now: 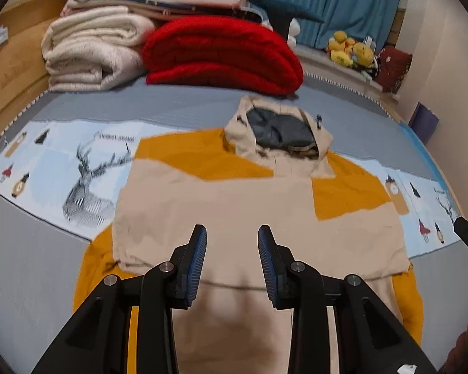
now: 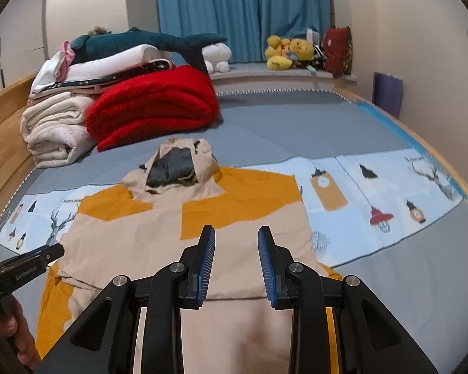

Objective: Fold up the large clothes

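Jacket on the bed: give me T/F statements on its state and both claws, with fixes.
1. The jacket lies flat with its hood toward the red blanket. True.
2. The left claw is shut on the jacket. False: its jaws stand apart, holding nothing.
3. The right claw is open. True.
4. The hood lining is red. False: it is dark grey.
5. The cream blanket lies on top of the jacket. False: it sits apart, beside the red blanket.

Beige-and-mustard hooded jacket, flat on the bed, sleeves folded in, hood farthest.
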Available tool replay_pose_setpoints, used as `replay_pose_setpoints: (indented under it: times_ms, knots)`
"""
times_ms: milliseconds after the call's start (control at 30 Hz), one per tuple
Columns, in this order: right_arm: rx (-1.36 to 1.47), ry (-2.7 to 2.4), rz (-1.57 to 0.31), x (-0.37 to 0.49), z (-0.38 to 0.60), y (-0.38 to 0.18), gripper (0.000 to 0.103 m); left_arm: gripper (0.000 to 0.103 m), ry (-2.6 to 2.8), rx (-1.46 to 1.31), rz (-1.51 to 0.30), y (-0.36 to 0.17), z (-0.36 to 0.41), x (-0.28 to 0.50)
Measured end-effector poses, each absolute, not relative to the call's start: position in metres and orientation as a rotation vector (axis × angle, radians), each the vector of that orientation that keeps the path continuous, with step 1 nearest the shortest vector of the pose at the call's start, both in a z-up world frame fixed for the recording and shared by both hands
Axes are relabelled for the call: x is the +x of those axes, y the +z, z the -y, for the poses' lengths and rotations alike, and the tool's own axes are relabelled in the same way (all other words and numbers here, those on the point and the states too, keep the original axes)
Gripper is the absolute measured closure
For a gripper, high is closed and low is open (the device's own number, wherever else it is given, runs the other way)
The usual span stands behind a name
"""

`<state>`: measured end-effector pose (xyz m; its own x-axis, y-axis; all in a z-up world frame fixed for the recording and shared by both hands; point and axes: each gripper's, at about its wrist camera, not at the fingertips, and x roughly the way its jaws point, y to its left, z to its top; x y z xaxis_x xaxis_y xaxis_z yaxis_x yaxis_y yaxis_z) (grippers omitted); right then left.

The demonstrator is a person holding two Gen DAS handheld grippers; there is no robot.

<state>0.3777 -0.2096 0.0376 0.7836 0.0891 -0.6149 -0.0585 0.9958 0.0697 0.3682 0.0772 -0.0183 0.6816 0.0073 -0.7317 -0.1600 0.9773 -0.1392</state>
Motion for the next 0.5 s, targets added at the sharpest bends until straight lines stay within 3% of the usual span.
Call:
replay_pose_setpoints:
  times_ms: [133,167,233,367,500]
  knots:
    - [-0.003,0.093,-0.634,0.379,0.201,0.046,0.069,0.064,0.106,-0.187,-0.748,-0.012,-0.076,0.373]
    - [-0.015,0.093,-0.635,0.380,0.200,0.046,0.064,0.063,0.104,-0.190,-0.732,-0.012,-0.077,0.374]
    - [-0.028,0.079,-0.633,0.382,0.200,0.046,0.042,0.062,0.109,-0.184,-0.710,-0.013,-0.079,0.376]
    - [-0.034,0.073,-0.622,0.388,0.209,0.051,0.042,0.054,0.136,-0.168,-0.710,-0.019,-0.084,0.383]
    - [-0.024,0.056,-0.663,0.399,0.226,0.049,0.042,0.053,0.158,-0.178,-0.712,-0.025,-0.090,0.389]
